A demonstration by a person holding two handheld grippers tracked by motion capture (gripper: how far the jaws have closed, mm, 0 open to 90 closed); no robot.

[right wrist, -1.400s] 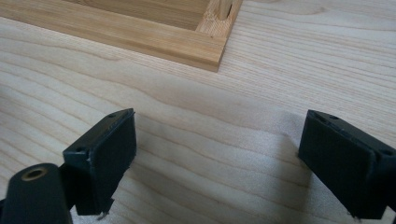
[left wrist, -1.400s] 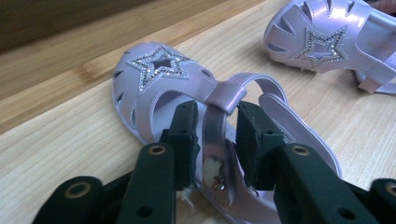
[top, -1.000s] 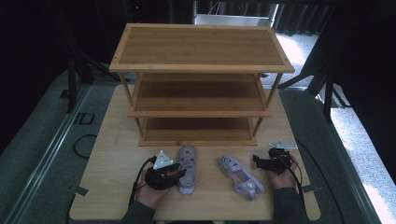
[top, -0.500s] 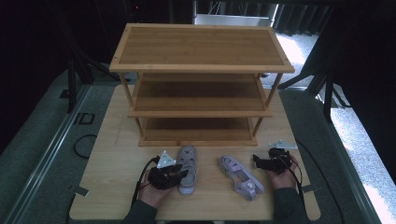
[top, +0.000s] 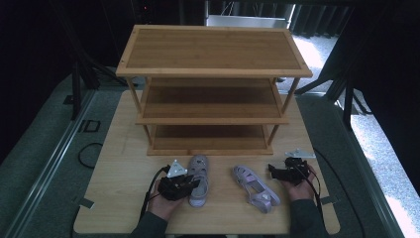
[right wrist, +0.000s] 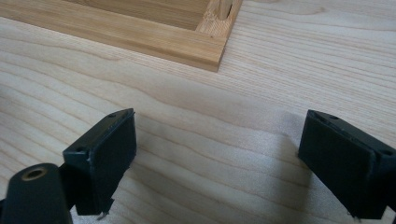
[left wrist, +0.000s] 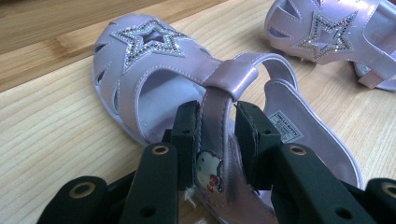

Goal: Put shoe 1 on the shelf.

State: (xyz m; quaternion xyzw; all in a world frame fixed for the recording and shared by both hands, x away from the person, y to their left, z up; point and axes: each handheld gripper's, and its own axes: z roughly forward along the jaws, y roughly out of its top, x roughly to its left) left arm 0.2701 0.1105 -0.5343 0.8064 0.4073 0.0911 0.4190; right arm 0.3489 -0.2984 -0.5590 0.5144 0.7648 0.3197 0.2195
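Two lilac children's sandals with glitter stars lie on the wooden table (top: 119, 198) in front of the shelf. My left gripper (top: 194, 184) is at the left sandal (top: 199, 168). In the left gripper view its jaws (left wrist: 218, 126) press both sides of that sandal's (left wrist: 149, 60) ankle strap (left wrist: 216, 116), close to the buckle end. The other sandal (top: 255, 187) lies to the right, angled, and its toe (left wrist: 327, 37) appears at the top right of the left gripper view. My right gripper (top: 274, 172) rests beside that sandal, open, with bare table between its jaws (right wrist: 217, 154).
A three-tier bamboo shelf (top: 213, 74) stands on the far half of the table, all tiers bare. Its base corner (right wrist: 205, 49) lies just ahead of the right gripper. Black cables trail from both grippers. A grey plate (top: 297, 154) lies near the right hand.
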